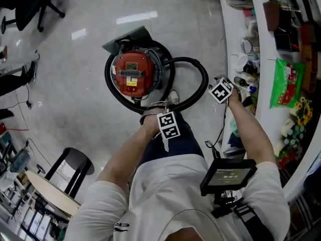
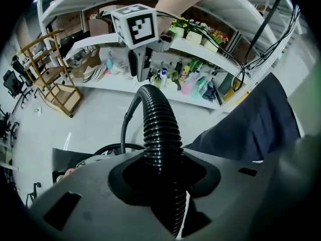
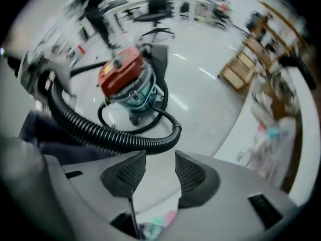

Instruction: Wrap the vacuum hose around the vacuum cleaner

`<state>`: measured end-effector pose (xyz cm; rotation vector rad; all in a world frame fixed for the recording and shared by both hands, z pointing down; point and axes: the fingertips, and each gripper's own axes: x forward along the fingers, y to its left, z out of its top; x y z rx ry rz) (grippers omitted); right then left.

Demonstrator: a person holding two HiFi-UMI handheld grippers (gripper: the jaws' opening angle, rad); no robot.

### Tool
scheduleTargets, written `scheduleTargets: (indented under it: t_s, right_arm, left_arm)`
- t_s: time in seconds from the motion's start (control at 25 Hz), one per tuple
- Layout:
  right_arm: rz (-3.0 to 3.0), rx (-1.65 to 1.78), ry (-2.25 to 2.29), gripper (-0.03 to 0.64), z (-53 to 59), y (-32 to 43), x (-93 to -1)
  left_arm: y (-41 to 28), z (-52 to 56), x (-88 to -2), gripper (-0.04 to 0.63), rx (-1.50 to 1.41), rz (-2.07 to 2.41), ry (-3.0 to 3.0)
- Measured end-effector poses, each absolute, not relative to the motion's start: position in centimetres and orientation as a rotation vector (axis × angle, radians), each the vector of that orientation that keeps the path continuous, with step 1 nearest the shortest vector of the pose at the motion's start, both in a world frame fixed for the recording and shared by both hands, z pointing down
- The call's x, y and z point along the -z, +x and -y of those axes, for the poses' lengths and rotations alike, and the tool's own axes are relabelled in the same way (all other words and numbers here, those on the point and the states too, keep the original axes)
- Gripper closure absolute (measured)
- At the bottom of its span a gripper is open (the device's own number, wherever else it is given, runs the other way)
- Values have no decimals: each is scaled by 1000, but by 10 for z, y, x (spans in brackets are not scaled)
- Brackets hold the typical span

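Vacuum hose (image 1: 193, 82), black and ribbed, lies on the pale floor (image 1: 75, 99) in a ring round the red-topped vacuum cleaner (image 1: 132, 73), with a wider loop bulging out at the cleaner's 3 o'clock. The left gripper (image 1: 168, 126), at 5 o'clock from the cleaner, is clamped on the hose. The right gripper (image 1: 220, 90) hangs just past the loop at 3 o'clock, jaws apart with nothing between them, close to the white shelving (image 1: 226, 29).

An office chair (image 1: 30, 6) at 10 o'clock, and a black stool (image 1: 75, 162) and round wooden tabletop (image 1: 47, 192) at 7 o'clock, all stand well apart from the hose. The person's leg in dark shorts (image 1: 173, 144) is just beside the loop's near side.

Only the left gripper view shows the hose rising out of its jaws toward the right gripper's marker cube, plus a wooden rack (image 2: 52, 82) at 9 o'clock. Only the right gripper view shows the cleaner's teal tub (image 3: 138, 97) under the red lid, and the hose running across beyond the open pads.

The shelving holds a green packet (image 1: 286, 82), yellow flowers (image 1: 301, 112) and bottles (image 2: 188, 82) — what the smaller tubs there contain cannot be made out.
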<state>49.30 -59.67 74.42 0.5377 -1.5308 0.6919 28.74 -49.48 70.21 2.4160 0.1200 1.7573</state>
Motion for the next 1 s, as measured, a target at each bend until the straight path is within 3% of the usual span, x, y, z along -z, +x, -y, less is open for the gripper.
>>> scheduleTargets:
  t_s: [0.16,0.36,1.0]
  right_arm:
    - [1458,-1300,782,446,599,487,-771]
    - [1376,-1556,870,433,599,484,-797]
    - [1148,-1734,835,353,566,473,-855]
  left_arm:
    - [285,493,-701,456,-1764,-91,2433]
    - [278,490,-704,456,-1793,-89,2446]
    - [278,486,-683,456,-1830,-32,2593]
